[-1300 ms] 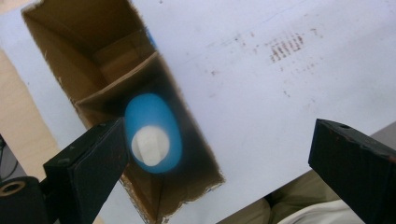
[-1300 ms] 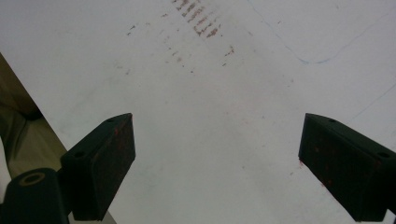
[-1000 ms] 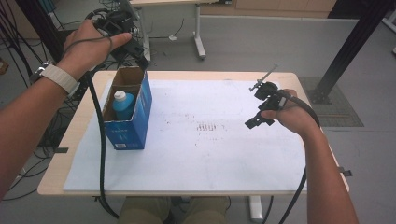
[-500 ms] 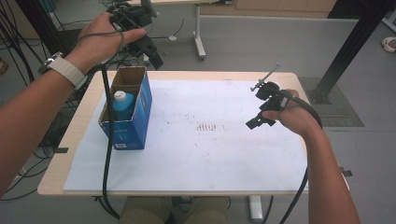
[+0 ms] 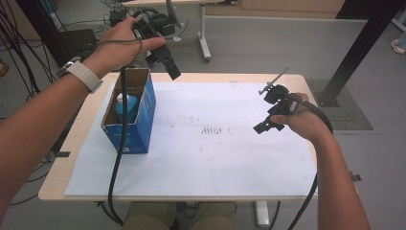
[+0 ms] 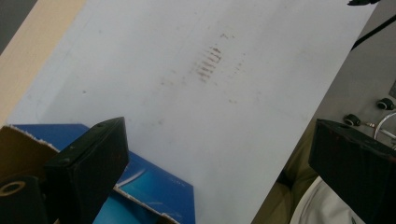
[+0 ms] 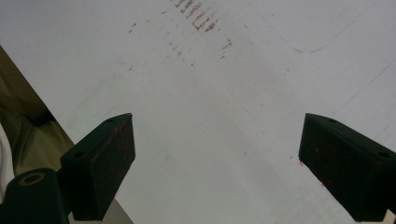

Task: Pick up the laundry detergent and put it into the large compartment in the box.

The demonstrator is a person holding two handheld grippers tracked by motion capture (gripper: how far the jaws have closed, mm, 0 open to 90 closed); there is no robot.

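Observation:
A blue cardboard box (image 5: 131, 115) with an open top stands on the left of the white sheet (image 5: 215, 143); a blue bottle with a white cap (image 5: 125, 103) stands upright inside it. My left gripper (image 5: 167, 60) is held in the air above the table's far edge, just beyond and right of the box, open and empty. In the left gripper view the box (image 6: 154, 186) lies below the wide-apart jaws. My right gripper (image 5: 264, 125) hovers over the right side of the sheet, open, with nothing between its jaws.
The wooden table (image 5: 67, 158) carries the white sheet, which has faint brown marks (image 5: 215, 129) at its middle. A black pole (image 5: 356, 52) rises at the back right. A desk leg (image 5: 203, 38) and cables stand on the floor behind. My knees show below the front edge.
My left hand has carried its gripper to the right, from beyond the box's left side to past its far right corner. The right gripper has stayed put.

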